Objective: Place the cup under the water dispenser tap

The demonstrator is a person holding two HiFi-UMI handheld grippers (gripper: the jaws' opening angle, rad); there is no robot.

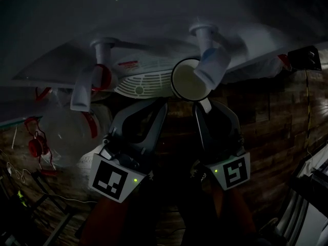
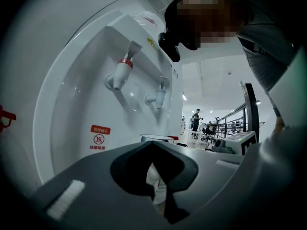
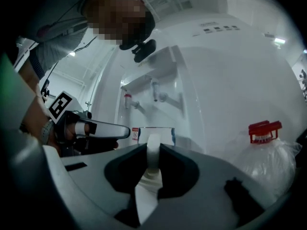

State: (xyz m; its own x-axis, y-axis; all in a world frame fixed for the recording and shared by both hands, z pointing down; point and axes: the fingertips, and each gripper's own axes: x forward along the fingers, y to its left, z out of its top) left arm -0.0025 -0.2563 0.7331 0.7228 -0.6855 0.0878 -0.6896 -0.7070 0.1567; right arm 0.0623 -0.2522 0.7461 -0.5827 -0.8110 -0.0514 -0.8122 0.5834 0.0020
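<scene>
A white cup (image 1: 185,81) hangs mouth up just below the blue-collared tap (image 1: 211,65) of the white water dispenser (image 1: 154,45). My right gripper (image 1: 205,106) is shut on the cup's handle. In the right gripper view the white handle stands between the jaws of my right gripper (image 3: 153,150), and the cup (image 3: 165,134) is beyond them. The red tap (image 1: 88,86) is to the left. My left gripper (image 1: 154,105) hovers beside the cup in front of the drip tray (image 1: 141,83). Its jaws meet at the tips of the left gripper (image 2: 153,145), holding nothing.
The dispenser's recessed front with a red warning label (image 2: 100,137) fills the left gripper view. A big clear water jug with a red cap (image 3: 266,157) stands right of the dispenser. Red-handled jugs (image 1: 37,145) lie at the left. Wooden floor (image 1: 277,127) lies below.
</scene>
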